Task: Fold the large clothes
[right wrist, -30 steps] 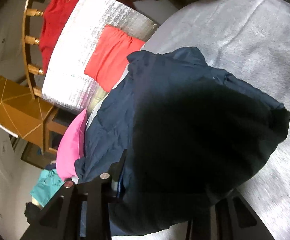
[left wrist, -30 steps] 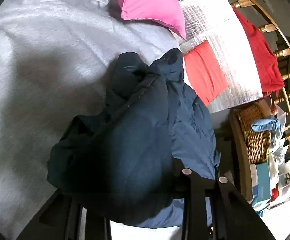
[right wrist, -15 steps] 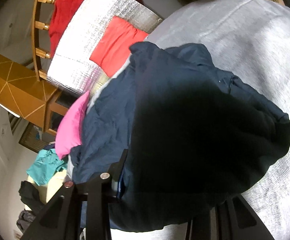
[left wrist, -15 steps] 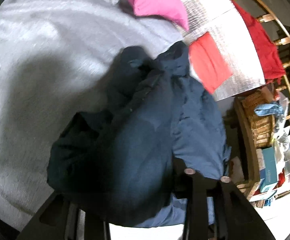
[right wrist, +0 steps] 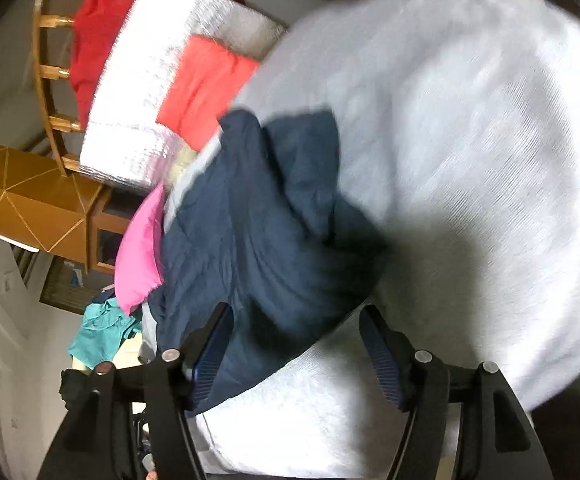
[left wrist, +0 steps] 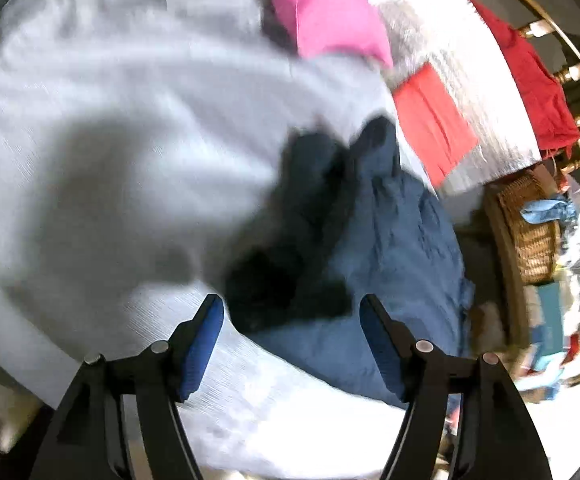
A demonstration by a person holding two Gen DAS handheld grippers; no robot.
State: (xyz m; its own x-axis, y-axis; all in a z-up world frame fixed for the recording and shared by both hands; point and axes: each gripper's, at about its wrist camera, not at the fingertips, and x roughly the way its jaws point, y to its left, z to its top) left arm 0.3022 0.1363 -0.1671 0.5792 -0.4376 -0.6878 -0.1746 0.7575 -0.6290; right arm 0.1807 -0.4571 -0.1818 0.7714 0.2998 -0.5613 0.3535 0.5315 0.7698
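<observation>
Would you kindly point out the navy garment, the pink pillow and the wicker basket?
navy garment (right wrist: 257, 232): right wrist view, middle of its crumpled fabric.
pink pillow (left wrist: 326, 12): left wrist view, centre of its face.
wicker basket (left wrist: 534, 232): left wrist view, woven side wall.

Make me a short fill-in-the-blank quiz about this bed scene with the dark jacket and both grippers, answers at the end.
1. The navy jacket lies on a ______ bedsheet.
2. The pillow beyond the jacket is ______.
3. The left gripper and right gripper, whose jaws have just been opening, both stand ______.
4. The basket beside the bed is made of ______.

Answers: grey; pink; open; wicker
</observation>
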